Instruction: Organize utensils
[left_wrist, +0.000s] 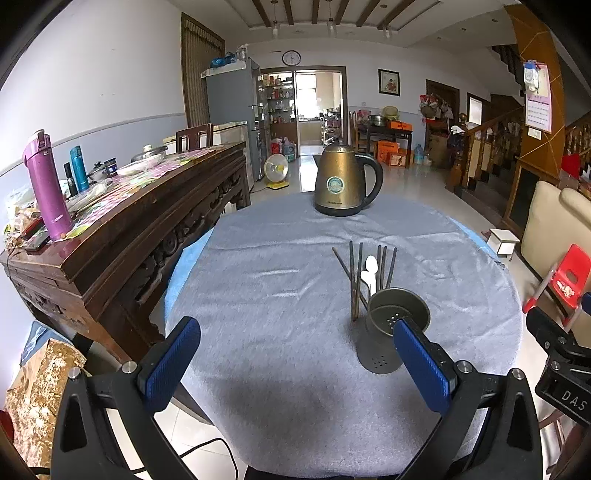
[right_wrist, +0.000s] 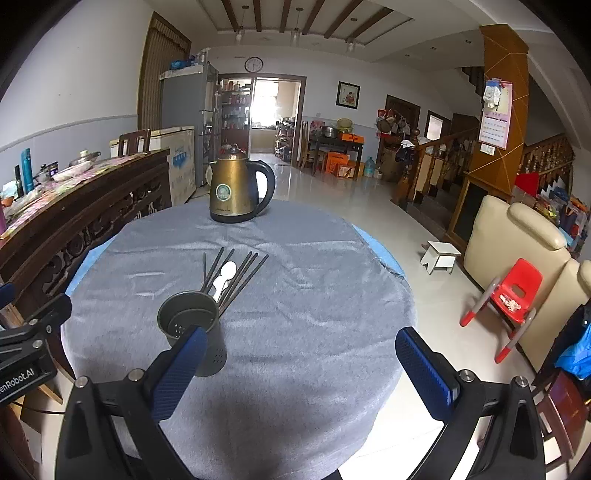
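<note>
Chopsticks (left_wrist: 355, 280) lie in a loose fan on the grey tablecloth (left_wrist: 277, 266), dark and thin, their far ends splayed toward the kettle. Two white spoons (left_wrist: 369, 271) lie among them, bowls pointing away, one partly overlapping the other. Just in front of this bundle stands a dark metal utensil holder (left_wrist: 397, 314), an upright cylinder with drainage holes in its bottom and low on its wall; nothing stands inside it. The near ends of the chopsticks reach the holder's side, though whether they touch it is hard to tell.

From the right wrist view the same chopsticks (right_wrist: 232, 277) and spoons (right_wrist: 223, 278) show beyond the holder (right_wrist: 188, 321).

The left gripper (left_wrist: 295, 365) hovers above the near part of the table with its blue-padded fingers spread wide and nothing between them; its right finger overlaps the holder in the view. The right gripper (right_wrist: 295, 369) is likewise spread wide and empty, its left finger in front of the holder. Each gripper's black body shows at the edge of the other's view.

Farther back on the round table stands a brass-coloured electric kettle (left_wrist: 343, 181) with a black handle. To the left runs a carved dark wooden sideboard (left_wrist: 147, 221) carrying a purple flask (left_wrist: 46, 184). To the right, on the tiled floor, are a small red chair (right_wrist: 513, 295) and a white stool (right_wrist: 441, 256).
</note>
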